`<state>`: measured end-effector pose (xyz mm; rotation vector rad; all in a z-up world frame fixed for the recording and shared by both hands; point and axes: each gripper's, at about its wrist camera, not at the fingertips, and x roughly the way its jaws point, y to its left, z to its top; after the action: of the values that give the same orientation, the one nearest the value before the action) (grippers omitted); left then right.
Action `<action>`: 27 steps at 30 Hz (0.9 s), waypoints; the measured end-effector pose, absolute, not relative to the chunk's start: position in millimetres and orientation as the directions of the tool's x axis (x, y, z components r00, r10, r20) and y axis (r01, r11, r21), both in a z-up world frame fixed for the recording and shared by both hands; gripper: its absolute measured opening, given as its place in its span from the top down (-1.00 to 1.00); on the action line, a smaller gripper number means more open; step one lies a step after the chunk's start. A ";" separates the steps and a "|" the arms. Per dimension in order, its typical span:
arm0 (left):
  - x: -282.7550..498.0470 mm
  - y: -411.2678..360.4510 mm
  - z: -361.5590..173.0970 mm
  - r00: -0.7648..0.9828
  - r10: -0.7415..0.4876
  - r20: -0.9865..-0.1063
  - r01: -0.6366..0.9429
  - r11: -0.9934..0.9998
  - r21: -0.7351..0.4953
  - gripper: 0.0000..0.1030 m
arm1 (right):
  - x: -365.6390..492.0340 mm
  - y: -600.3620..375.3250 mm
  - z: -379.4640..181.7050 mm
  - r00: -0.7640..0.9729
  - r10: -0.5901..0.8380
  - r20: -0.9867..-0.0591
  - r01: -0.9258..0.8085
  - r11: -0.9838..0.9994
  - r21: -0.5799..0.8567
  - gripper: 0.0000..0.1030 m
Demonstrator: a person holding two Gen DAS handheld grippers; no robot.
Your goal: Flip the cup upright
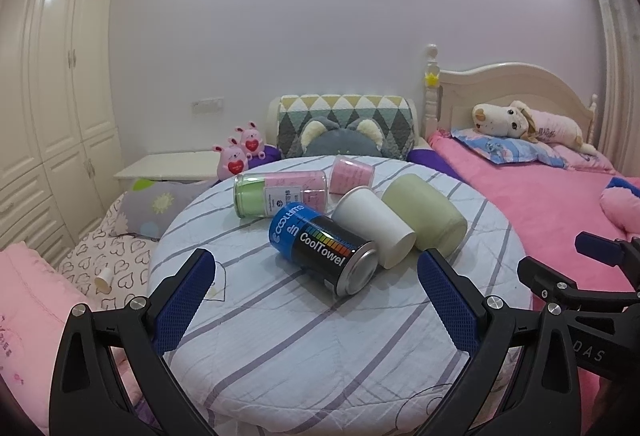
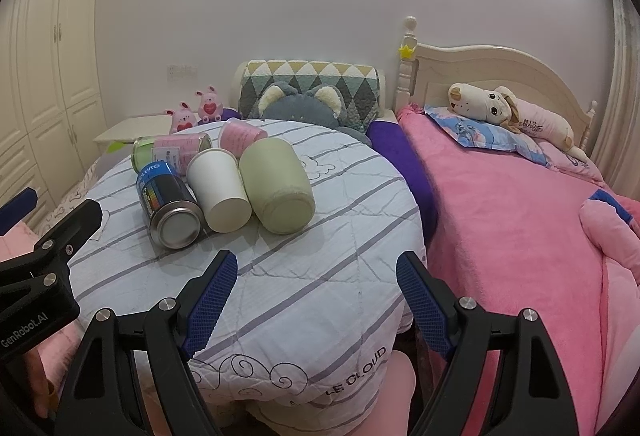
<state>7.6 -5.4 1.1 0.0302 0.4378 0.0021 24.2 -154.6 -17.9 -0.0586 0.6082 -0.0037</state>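
Five containers lie on their sides in a cluster on the round table draped in a striped quilt (image 2: 304,300): a white paper cup (image 2: 218,188), touching a pale green cup (image 2: 276,186) on one flank and a CoolTowel can (image 2: 168,206) on the other, with a glass jar (image 2: 172,152) and a pink cup (image 2: 240,136) behind. The task names no particular cup; the white one, base toward the cameras, looks the likeliest first target.

Both tools hang short of the cluster. The left gripper (image 1: 316,288) has its jaws spread wide and empty, as does the right gripper (image 2: 316,288). To do this well, I would approach the paper cup across its body near the base, squeeze lightly so the thin wall does not buckle, lift it free of its neighbours, then rotate it mouth-up and set it down on a bare patch of quilt; the can may roll once its support goes.

The cups' mouths face away, so any contents cannot be seen. The quilt's softness could leave an upright cup unsteady.
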 end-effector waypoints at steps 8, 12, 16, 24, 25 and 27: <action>21.8 5.7 -10.3 0.887 0.052 -0.458 -0.036 0.998 0.043 -0.99 | 42.6 -145.2 -23.6 0.804 -0.006 -0.595 -0.037 0.998 -0.060 -0.62; 31.2 16.4 -16.0 0.875 0.056 -0.482 -0.047 0.998 0.031 -0.99 | 55.5 -132.1 -25.4 0.792 0.005 -0.611 -0.061 0.996 -0.071 -0.62; 38.9 32.0 -20.5 0.864 0.073 -0.499 -0.071 0.997 0.022 -0.99 | 62.6 -120.1 -25.0 0.785 0.014 -0.620 -0.088 0.992 -0.088 -0.62; 53.4 66.7 -25.9 0.831 0.124 -0.542 -0.131 0.991 0.026 -0.99 | 87.1 -76.1 -22.2 0.753 0.059 -0.655 -0.203 0.968 -0.146 -0.62; 55.4 71.0 -26.3 0.827 0.128 -0.548 -0.137 0.990 0.024 -0.99 | 90.9 -69.4 -21.6 0.742 0.076 -0.665 -0.232 0.961 -0.149 -0.62; 59.6 79.9 -27.8 0.817 0.129 -0.562 -0.145 0.989 0.015 -0.99 | 98.1 -58.0 -20.7 0.722 0.108 -0.683 -0.283 0.948 -0.149 -0.62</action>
<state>59.6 79.9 -27.8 -0.0292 0.5967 0.1460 98.1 -58.0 -20.7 -0.2509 0.7339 0.2183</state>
